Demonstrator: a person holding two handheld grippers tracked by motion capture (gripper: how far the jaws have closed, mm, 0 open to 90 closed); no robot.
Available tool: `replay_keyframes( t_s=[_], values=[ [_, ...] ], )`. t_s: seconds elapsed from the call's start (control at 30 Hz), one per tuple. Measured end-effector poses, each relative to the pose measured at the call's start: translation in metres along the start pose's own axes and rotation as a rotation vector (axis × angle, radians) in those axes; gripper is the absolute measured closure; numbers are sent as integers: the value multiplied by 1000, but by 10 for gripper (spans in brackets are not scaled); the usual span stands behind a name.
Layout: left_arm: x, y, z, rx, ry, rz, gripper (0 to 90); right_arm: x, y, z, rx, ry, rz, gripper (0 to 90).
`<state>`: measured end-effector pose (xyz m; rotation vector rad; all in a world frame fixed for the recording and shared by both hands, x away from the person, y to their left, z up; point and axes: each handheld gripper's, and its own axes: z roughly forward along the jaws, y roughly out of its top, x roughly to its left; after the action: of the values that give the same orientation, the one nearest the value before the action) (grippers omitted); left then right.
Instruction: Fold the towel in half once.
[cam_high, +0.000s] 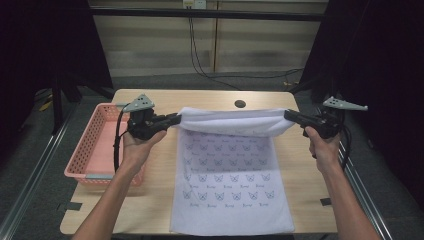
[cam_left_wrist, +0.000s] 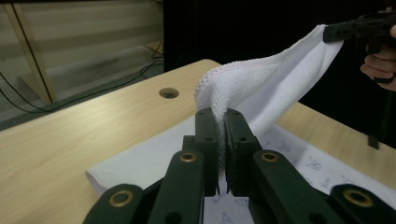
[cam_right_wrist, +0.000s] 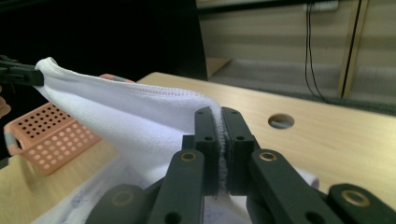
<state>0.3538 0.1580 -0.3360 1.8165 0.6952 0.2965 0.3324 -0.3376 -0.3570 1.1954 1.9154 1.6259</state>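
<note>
A white towel (cam_high: 227, 170) printed with small butterflies lies lengthwise on the wooden table (cam_high: 155, 170), its far end lifted off the surface. My left gripper (cam_high: 176, 119) is shut on the towel's far left corner (cam_left_wrist: 219, 93), seen between its black jaws in the left gripper view. At the other side my right gripper (cam_high: 287, 115) is shut on the far right corner (cam_right_wrist: 205, 105). The raised edge (cam_high: 232, 121) hangs stretched between the two grippers above the table. The near end of the towel still rests flat by the table's front edge.
A pink perforated basket (cam_high: 97, 145) stands on the table's left side, below my left hand. A round cable hole (cam_high: 240, 104) sits in the table's far middle. Black cables (cam_high: 200, 55) run along the floor behind, and dark curtains flank both sides.
</note>
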Motion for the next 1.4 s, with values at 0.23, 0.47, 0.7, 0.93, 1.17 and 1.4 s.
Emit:
replay_keyframes(
  t_s=[0.23,0.47,0.7,0.93,1.17,1.4],
  values=[
    [-41,-13,-37,1,-21,67,858,38,-11,-46,-55,49,-82,861],
    [-59,-87,-29,118,-103,40,833,49,-66,-66,78,70,-72,861],
    [-69,-160,-15,285,-184,-12,812,57,-142,-79,291,119,-6,856],
    [-78,-169,-26,375,-271,34,781,77,-162,-92,414,189,-31,772],
    [-70,-166,-42,370,-280,5,684,89,-164,-100,479,232,-66,667],
    [-38,-146,7,333,-117,-81,701,55,-145,-72,387,101,-55,624]
  ],
)
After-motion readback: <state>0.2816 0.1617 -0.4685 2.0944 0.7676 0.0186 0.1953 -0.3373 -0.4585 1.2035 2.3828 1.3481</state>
